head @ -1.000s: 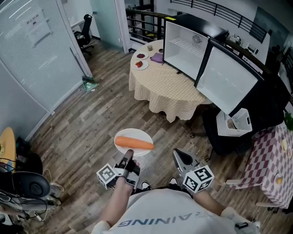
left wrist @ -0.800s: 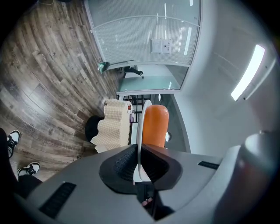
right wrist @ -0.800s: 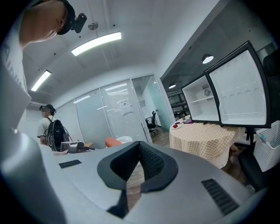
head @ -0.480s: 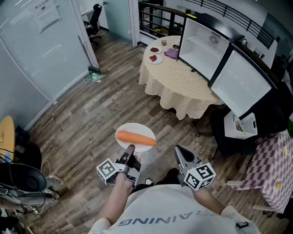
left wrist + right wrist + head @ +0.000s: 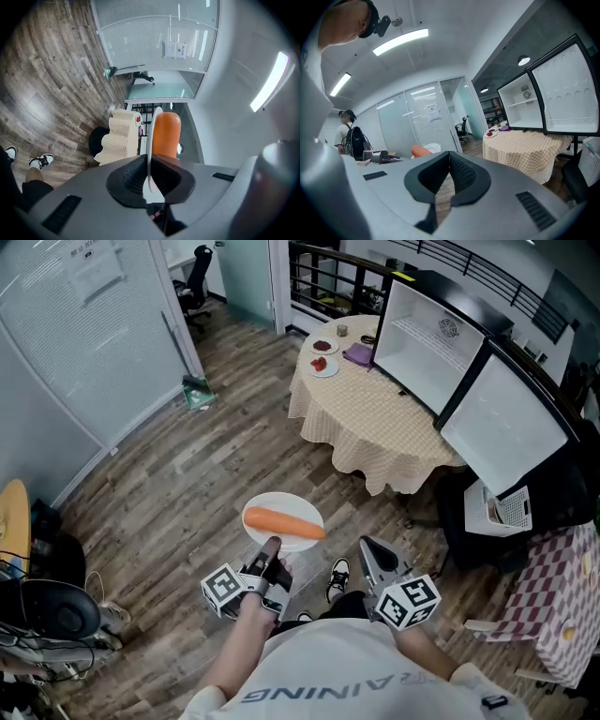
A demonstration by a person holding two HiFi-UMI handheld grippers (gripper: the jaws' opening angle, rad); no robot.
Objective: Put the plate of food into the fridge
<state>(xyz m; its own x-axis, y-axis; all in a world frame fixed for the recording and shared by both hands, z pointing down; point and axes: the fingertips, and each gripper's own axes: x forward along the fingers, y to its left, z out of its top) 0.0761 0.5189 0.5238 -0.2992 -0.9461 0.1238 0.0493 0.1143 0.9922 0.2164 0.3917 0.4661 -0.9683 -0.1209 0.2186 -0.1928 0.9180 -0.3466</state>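
A white plate (image 5: 281,508) carrying a long orange carrot (image 5: 284,522) is held out over the wood floor, and my left gripper (image 5: 272,548) is shut on its near rim. In the left gripper view the plate (image 5: 148,140) stands edge-on between the pads, with the carrot (image 5: 165,133) beyond. My right gripper (image 5: 368,550) hangs to the right of the plate, shut with nothing in it. The fridge (image 5: 427,338) stands open behind the round table, its door (image 5: 503,424) swung wide. In the right gripper view (image 5: 449,158) the fridge (image 5: 526,107) is ahead on the right.
A round table with a checked cloth (image 5: 370,418) stands in front of the fridge, with small plates of food (image 5: 322,362) on its far side. A white basket (image 5: 506,507) sits under the door. Glass partitions (image 5: 84,343) line the left, and another person (image 5: 351,136) stands there.
The table and open fridge have shifted right and sit larger in the head view as I walk toward them. Plate, carrot and both grippers keep the same pose.
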